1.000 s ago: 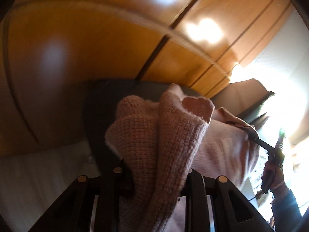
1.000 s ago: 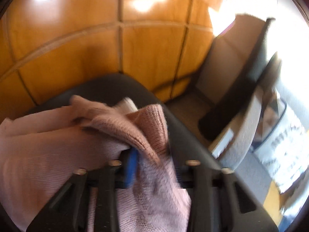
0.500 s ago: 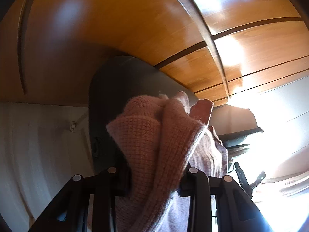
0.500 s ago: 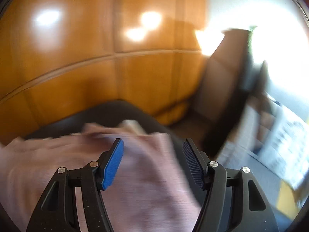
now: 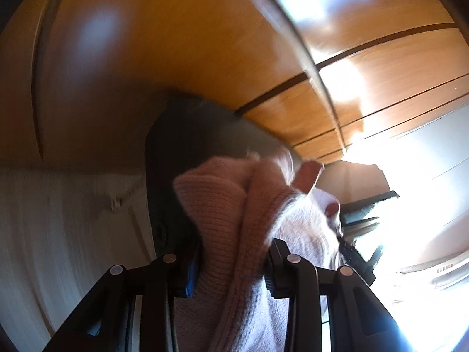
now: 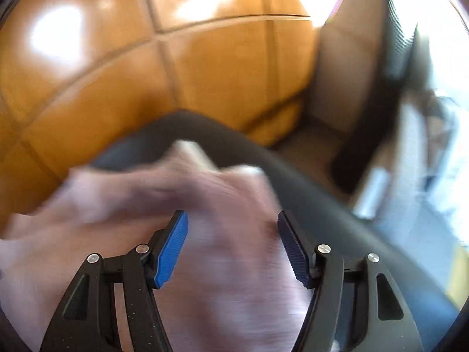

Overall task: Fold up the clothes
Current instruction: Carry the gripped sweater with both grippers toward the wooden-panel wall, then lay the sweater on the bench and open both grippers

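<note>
Left gripper (image 5: 231, 267): clamped on a thick bunch of the pink knit sweater (image 5: 228, 205); fabric fills the gap between the fingers, blue pad (image 5: 191, 275) just visible at the left edge of the bunch.
Right gripper (image 6: 233, 246): jaws spread wide, nothing pinched; blue ribbed pads (image 6: 171, 249) stand clear of the cloth, with the sweater (image 6: 205, 205) lying below and beyond them.
Sweater position: partly lifted in the left grip, the rest spread over a dark grey rounded surface (image 6: 293, 176); the right view is motion-blurred, so the folds are unclear.
Sweater detail: chunky knit at the gripped part, finer ribbing lower down; a paler piece pokes out at the far edge.
Surface: dark, curved edge, sweater covers most of the near part.
Backdrop: glossy orange-brown wood panels (image 5: 205, 44) with dark seams, bright glare patches.
Left side of left view: white wall (image 5: 58, 234), blurred.
Right side of right view: tan cardboard box (image 6: 346, 58) beside a dark upright object; strong backlight, details washed out.
</note>
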Tool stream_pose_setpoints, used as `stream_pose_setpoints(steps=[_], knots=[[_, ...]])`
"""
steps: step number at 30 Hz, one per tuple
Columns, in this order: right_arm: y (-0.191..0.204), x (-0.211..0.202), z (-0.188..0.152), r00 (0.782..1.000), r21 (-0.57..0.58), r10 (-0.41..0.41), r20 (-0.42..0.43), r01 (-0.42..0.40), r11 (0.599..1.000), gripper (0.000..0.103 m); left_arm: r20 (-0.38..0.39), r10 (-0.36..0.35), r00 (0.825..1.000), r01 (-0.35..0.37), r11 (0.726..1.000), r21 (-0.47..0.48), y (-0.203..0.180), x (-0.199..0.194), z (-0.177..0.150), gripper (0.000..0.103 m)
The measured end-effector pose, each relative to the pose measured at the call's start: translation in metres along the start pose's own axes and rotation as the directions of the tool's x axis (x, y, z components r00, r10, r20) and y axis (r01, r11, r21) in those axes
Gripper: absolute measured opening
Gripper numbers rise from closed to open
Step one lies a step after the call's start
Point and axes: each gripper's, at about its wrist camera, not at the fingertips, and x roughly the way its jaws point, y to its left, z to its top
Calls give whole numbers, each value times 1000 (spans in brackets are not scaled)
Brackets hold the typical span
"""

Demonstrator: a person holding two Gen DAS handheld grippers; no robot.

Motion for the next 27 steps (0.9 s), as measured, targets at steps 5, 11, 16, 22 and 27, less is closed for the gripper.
stream_pose_setpoints(steps=[5, 11, 16, 22, 27], knots=[[9, -28, -8, 995, -17, -41, 93, 43, 999, 67, 8, 130, 991, -129, 968, 217, -45, 13, 3, 36], [56, -52, -19, 987, -209, 70, 147, -38, 977, 75, -83, 189, 979, -167, 961, 218, -45, 42, 7, 36], [63, -10, -22, 993, -223, 109, -45, -116, 968, 81, -42, -101, 994, 89, 972, -217, 20, 21, 21, 36], [62, -13, -19, 995, -227, 86, -45, -94, 969, 82, 25, -36, 999, 39, 991, -125, 8, 0, 35, 36], [68, -43, -26, 999, -225, 42, 29, -35, 974, 82, -5, 74, 997, -70, 970, 233, -73, 25, 41, 36]])
